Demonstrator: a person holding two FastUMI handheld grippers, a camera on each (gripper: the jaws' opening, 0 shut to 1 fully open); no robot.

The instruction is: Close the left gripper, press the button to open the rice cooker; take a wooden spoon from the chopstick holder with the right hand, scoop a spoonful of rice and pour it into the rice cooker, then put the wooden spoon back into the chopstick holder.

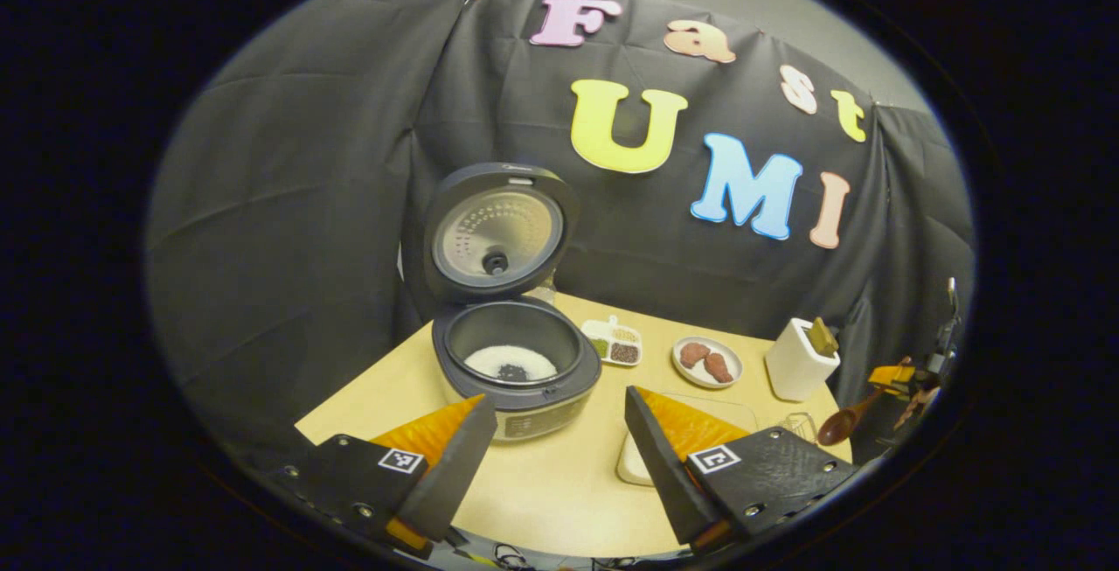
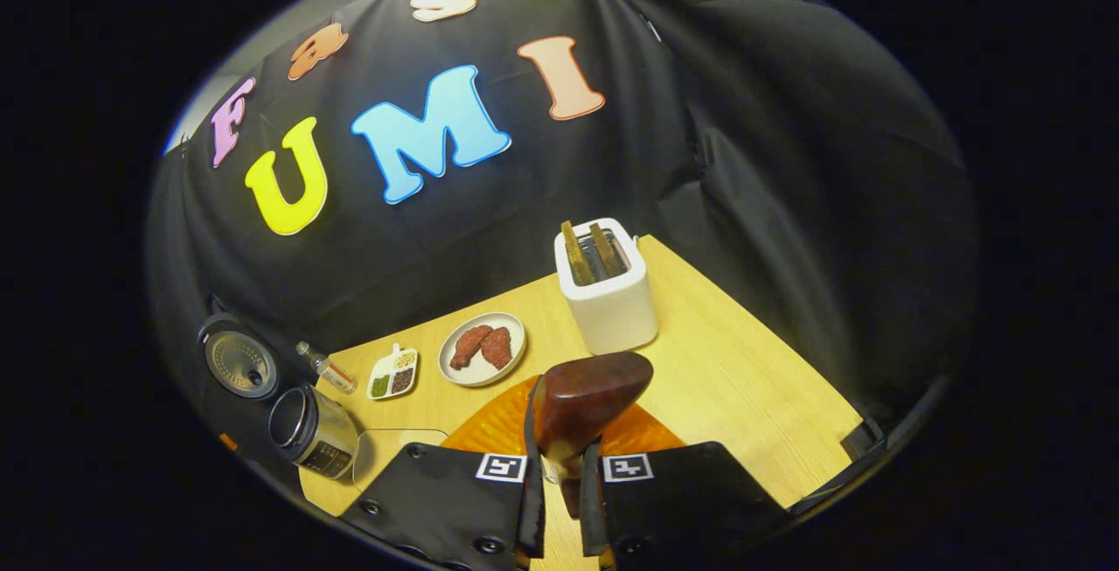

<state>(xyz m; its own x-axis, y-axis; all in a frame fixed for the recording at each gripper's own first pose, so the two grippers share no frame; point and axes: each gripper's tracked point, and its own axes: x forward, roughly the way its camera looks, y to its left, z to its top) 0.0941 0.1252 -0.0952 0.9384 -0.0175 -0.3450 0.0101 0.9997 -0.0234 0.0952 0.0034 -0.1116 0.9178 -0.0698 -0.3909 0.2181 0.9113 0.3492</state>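
Observation:
The rice cooker [image 1: 516, 379] stands open on the table with its lid [image 1: 498, 239] upright; white rice with a dark patch lies in its pot. My left gripper [image 1: 555, 422] hovers open just in front of it, holding nothing. In the right gripper view my right gripper [image 2: 564, 449] is shut on the handle of a dark wooden spoon [image 2: 587, 396], whose bowl points up and forward. The white chopstick holder [image 2: 608, 295] with wooden utensils stands just beyond it. In the left gripper view that gripper [image 1: 909, 379] and the spoon [image 1: 841, 424] hang right of the holder [image 1: 797, 361].
A plate of reddish-brown pieces [image 1: 706, 361] and a small divided dish [image 1: 614, 342] sit between cooker and holder. A clear container [image 2: 398, 453] lies near the table's front edge, and a small bottle [image 2: 328, 370] sits by the cooker [image 2: 310, 431]. Wooden table [image 2: 743, 379].

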